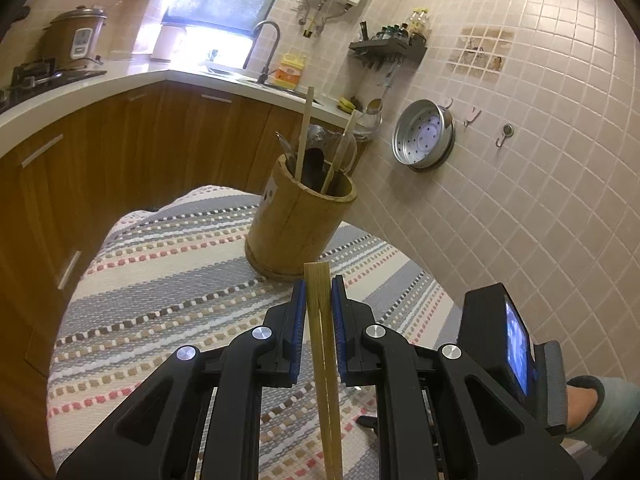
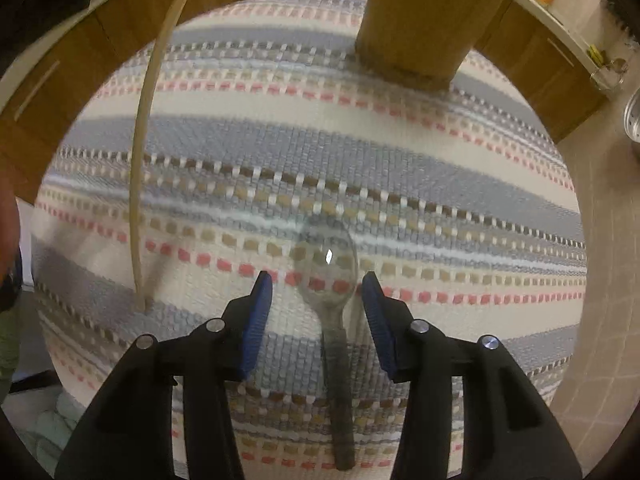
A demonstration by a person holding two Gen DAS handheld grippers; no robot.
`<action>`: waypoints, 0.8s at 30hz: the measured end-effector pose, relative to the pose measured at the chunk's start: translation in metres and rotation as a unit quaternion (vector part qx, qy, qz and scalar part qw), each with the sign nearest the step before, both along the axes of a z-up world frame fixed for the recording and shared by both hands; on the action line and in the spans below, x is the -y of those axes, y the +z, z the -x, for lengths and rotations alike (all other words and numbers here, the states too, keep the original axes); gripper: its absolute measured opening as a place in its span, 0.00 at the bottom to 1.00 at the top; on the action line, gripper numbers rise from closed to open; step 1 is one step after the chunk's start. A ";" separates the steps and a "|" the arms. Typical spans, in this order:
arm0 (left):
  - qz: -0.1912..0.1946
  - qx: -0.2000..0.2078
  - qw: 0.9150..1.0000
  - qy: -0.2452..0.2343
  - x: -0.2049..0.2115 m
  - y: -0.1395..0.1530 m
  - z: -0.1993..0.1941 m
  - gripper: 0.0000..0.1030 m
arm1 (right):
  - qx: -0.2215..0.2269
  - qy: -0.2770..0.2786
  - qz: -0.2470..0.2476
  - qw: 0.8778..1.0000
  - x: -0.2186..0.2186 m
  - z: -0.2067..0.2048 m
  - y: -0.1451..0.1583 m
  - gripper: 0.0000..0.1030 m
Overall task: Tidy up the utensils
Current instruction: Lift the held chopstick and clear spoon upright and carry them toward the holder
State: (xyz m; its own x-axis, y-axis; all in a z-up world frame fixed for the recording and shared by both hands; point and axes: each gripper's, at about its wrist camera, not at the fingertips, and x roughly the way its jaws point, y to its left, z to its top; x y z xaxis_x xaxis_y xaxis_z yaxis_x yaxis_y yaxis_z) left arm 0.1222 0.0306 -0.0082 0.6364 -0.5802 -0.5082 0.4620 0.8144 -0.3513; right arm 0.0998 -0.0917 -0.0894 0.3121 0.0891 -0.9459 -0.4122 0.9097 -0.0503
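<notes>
My left gripper is shut on a pair of bamboo chopsticks, held above the striped cloth just in front of the bamboo utensil holder. The holder stands upright with chopsticks and spoons in it. My right gripper is open, its blue pads either side of a metal spoon that lies flat on the cloth, bowl pointing away. The held chopsticks also show in the right wrist view at the left, tip near the cloth. The holder's base is at the top.
The table wears a striped woven cloth. A tiled wall with a hanging steamer pan is to the right. Wooden cabinets, a counter, sink and rice cooker lie behind. A slippered foot is at lower right.
</notes>
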 end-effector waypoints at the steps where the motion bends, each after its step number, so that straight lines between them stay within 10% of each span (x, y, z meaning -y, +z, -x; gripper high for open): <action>1: 0.002 -0.001 1.000 0.001 -0.001 -0.001 0.000 0.11 | -0.005 0.001 0.002 1.000 -0.003 -0.003 0.000 0.41; 6: 0.007 -0.005 1.000 0.004 -0.002 -0.002 0.000 0.11 | -0.006 0.039 0.030 0.999 -0.027 -0.005 0.002 0.27; 15: 0.010 0.011 1.000 -0.014 0.000 0.005 0.007 0.11 | 0.029 0.002 -0.121 0.992 0.024 0.009 0.045 0.27; 17: 0.012 0.023 1.000 -0.016 0.002 0.010 0.012 0.11 | 0.057 -0.004 -0.152 0.987 0.039 0.017 0.062 0.04; 24: 0.000 0.049 0.999 -0.020 0.013 0.018 0.022 0.11 | 0.073 -0.028 -0.178 0.981 0.065 0.025 0.067 0.04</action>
State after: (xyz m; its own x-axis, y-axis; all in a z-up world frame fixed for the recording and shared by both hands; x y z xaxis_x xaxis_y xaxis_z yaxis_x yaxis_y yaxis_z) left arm 0.1006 0.0177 0.0103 0.6593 -0.6059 -0.4452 0.5260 0.7948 -0.3028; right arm 0.0749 -0.1564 -0.0219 0.4552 0.3848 -0.8029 -0.3730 0.9013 0.2205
